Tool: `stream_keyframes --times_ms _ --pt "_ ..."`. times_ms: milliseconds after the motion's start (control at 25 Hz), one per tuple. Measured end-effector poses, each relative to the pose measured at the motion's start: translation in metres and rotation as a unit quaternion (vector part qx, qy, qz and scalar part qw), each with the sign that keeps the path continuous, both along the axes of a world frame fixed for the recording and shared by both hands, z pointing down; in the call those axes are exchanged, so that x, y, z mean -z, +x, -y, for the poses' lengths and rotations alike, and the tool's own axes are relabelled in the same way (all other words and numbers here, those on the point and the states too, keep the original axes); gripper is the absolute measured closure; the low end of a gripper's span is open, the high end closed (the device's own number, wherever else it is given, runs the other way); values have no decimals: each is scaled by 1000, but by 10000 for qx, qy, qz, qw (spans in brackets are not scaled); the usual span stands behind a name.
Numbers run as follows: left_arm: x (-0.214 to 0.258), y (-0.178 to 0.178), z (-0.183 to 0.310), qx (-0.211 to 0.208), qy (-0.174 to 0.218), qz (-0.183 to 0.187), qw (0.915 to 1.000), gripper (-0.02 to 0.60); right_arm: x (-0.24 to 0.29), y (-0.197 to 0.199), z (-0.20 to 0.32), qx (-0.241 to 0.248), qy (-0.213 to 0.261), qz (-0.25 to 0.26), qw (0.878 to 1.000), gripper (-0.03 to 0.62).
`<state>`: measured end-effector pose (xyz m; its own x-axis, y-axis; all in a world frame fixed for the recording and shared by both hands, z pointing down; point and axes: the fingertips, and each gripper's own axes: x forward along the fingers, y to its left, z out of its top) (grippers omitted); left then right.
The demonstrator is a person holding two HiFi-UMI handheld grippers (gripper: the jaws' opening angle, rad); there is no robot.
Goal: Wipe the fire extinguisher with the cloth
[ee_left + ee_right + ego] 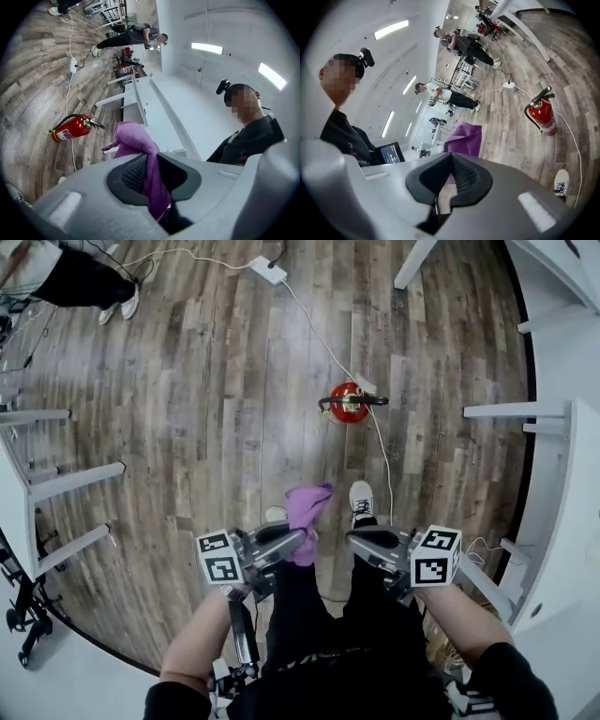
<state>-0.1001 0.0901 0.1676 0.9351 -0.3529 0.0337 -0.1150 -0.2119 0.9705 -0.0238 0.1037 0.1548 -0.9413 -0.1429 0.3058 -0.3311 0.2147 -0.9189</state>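
The cloth is clamped in the left gripper; the right gripper is closed on nothing. The fire extinguisher stands on the floor, well apart. If it is wiped unsteadied, it may be toppled; the cloth may be pulled from the jaws.

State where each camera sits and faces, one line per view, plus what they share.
Head view: on the head, facing steeply down at the wooden plank floor; arms, legs, left gripper, right gripper show.
Left gripper view: rides that gripper, faces along its jaws shut on the purple fabric cloth; the person's torso shows.
Right gripper view: rides that gripper, faces along its shut, empty jaws; torso and shoe show.
Shared: all show the cloth and red metal fire extinguisher.
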Motion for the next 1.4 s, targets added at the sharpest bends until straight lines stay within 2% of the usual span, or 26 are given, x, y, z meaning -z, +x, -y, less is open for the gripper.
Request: stream_keyframes --times_ms 120,280,400,640,800,1000,1240,1400 --pt "55 16 -5 131 150 31 9998 523 50 16 8 -14 230 24 9997 597" --pt "117 35 1 574 362 -149 9976 523 107 33 26 -129 603 124 9980 597" --pt "152 52 1 783 542 -177 9953 523 132 46 36 -31 872 262 9958 597" --pt "173 70 -19 818 769 298 9932 523 139 66 28 320 1316 121 9907 597" --pt "185 68 -28 726 837 279 9934 523 150 64 17 230 1432 148 9893 597" --pt "203 54 -56 381 1076 78 9934 523 160 56 -13 -214 1603 3 9868 597" --pt "216 10 -113 -70 1325 -112 9911 523 180 19 -77 -928 1638 -132 9820 597" --pt "216 -20 -155 -334 1353 -225 9900 523 194 -6 -126 -1266 1781 -230 9756 597"
